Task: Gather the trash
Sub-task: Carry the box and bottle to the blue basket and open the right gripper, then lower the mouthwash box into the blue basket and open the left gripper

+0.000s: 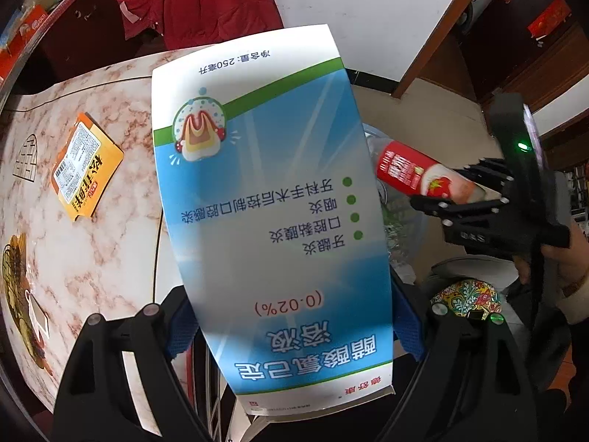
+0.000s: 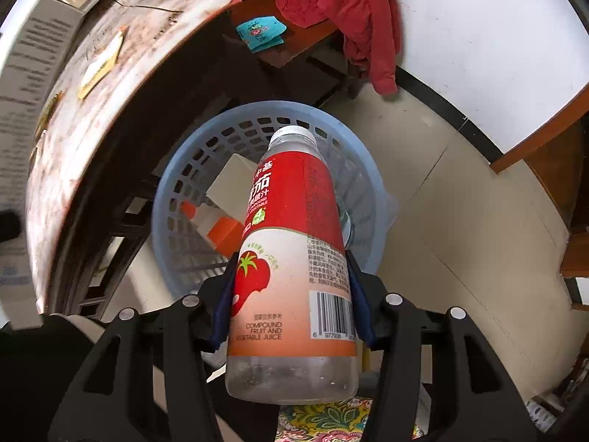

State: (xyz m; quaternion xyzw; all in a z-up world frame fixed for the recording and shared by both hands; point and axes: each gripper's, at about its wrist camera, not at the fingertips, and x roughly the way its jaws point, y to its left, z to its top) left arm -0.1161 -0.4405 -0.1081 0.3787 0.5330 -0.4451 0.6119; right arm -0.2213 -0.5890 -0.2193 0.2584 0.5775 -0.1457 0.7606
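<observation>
Right wrist view: near to far, the right gripper (image 2: 292, 307), its load, then the basket below.
Right gripper: pinching the juice bottle (image 2: 294, 254) across its lower body, blue pads (image 2: 222, 313) pressed to both sides of the label.
Bottle axis: long axis runs forward along the fingers, clear base toward the camera, white cap pointing away and down toward the basket.
Basket: the blue trash basket (image 2: 371, 169) stands on the floor beside the marble table (image 2: 84, 169); it already holds a white and orange carton (image 2: 221, 217).
Key relation: the bottle's cap end hangs over the basket's opening, apart from the rim, so I judge a release would drop it in cap first.
Left wrist view: the left gripper (image 1: 294, 328) is clamped on a blue and white medicine box (image 1: 272, 213), gripped near its lower end, long axis pointing forward and up.
Box position: held off the table's edge; the basket is mostly hidden behind it.
Nearer arm: the right gripper with the bottle sits closer to the basket, so the bottle likely goes first.
Farther: an orange snack packet (image 1: 83, 167) lies flat on the table, not yet collected.
</observation>
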